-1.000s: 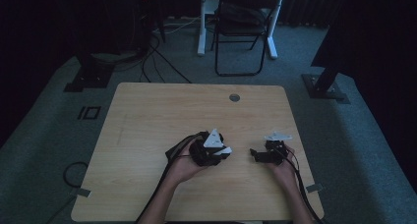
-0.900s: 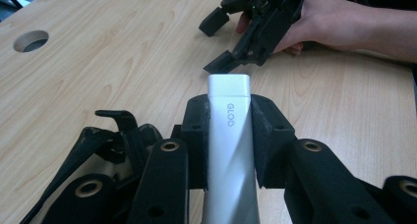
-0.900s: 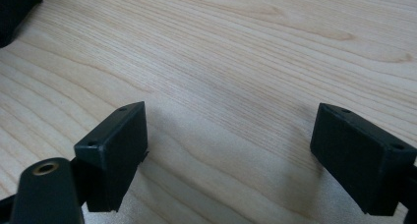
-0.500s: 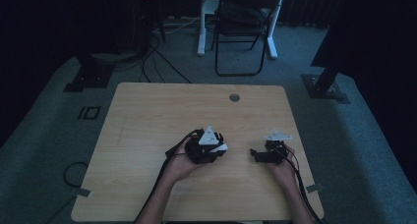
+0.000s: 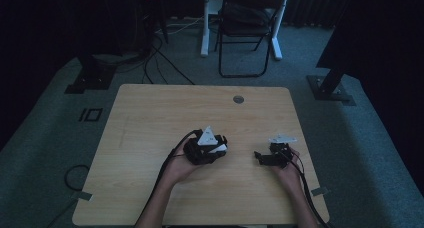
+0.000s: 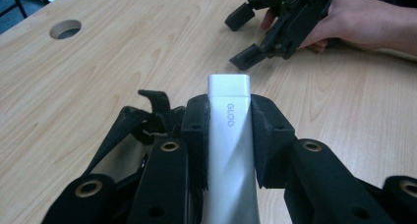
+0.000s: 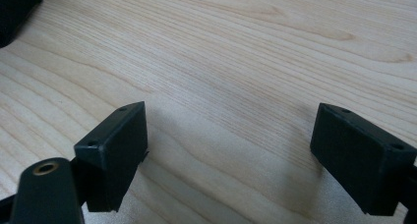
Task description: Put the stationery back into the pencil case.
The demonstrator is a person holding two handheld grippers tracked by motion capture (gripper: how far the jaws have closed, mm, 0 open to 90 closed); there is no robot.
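I have the left gripper [image 6: 228, 135] clamped on the silver GLOO stick [image 6: 229, 150], held low over the table [image 5: 150, 128]; my right gripper [image 7: 231, 160] waits nearby, fingers wide apart and empty, ready to assist.

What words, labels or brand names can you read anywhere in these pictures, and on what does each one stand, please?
"GLOO": printed lengthwise on the silver-white stick that the left gripper clamps between its jaws.
No other readable text; a dark square mark on the floor left of the table is too small to read.
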